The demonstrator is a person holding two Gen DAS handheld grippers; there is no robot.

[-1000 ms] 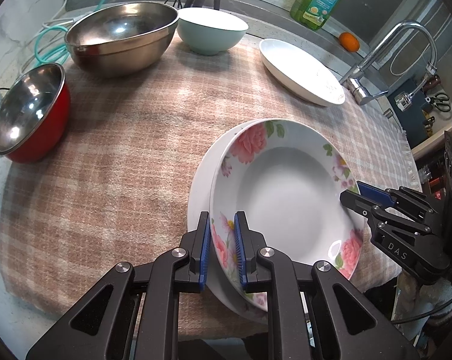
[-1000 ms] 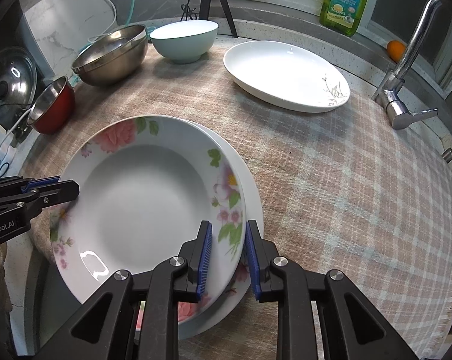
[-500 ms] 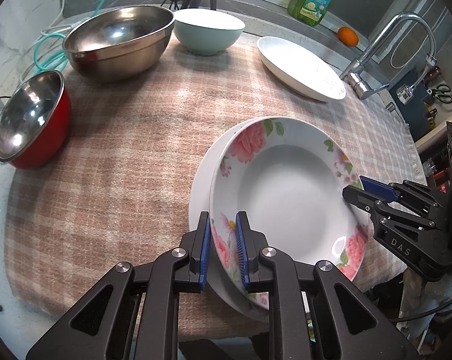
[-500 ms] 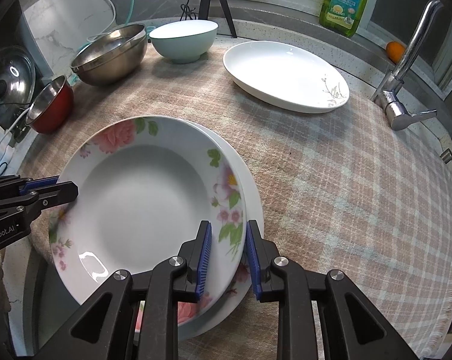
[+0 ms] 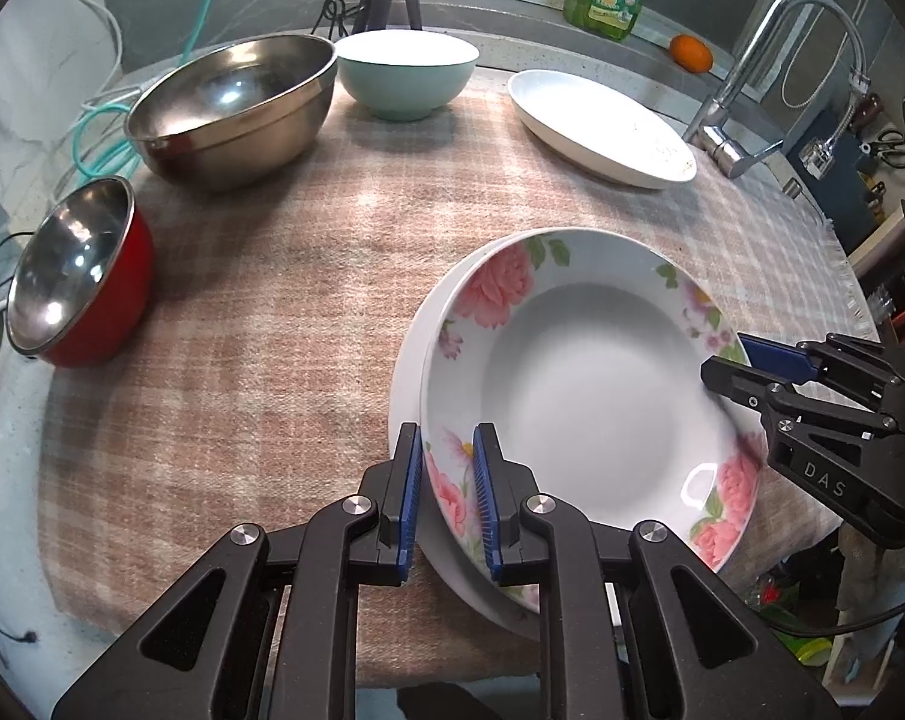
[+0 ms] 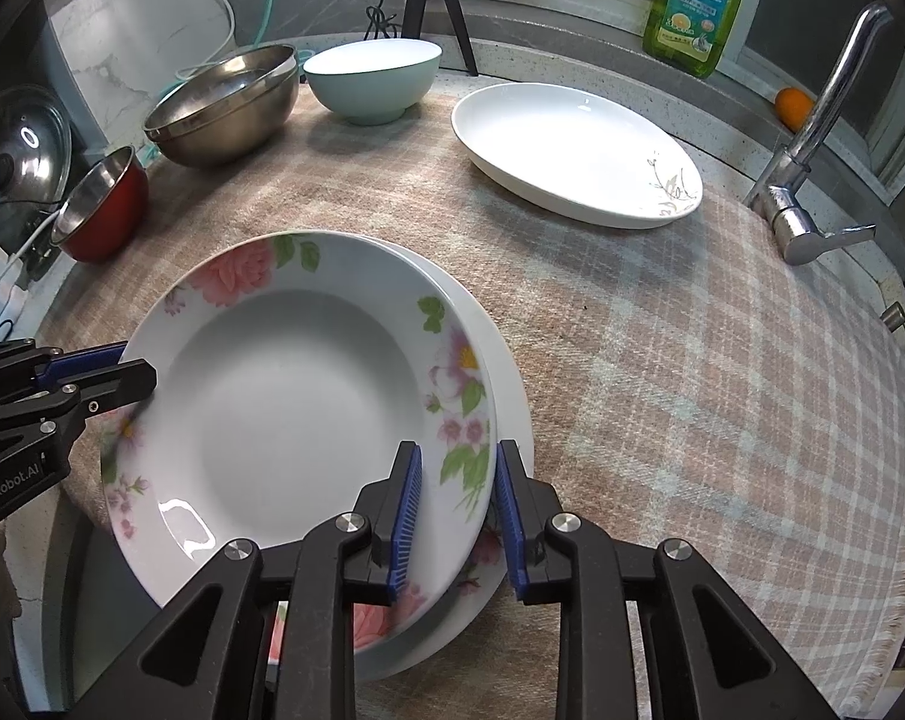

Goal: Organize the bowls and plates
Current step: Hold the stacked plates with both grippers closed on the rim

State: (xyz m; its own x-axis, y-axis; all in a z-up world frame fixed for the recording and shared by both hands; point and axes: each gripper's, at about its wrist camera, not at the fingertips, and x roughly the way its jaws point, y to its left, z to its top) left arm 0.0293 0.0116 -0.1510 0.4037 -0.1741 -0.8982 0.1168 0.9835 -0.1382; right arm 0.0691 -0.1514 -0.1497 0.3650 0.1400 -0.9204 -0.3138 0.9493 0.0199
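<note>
Pink-flowered white plate (image 5: 584,396), checked cloth (image 5: 272,300)

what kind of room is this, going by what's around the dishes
Most likely a home kitchen counter beside a sink. A chrome faucet stands at the edge, a green dish soap bottle sits on the ledge behind, and bowls and plates are spread on a plaid cloth.
</note>
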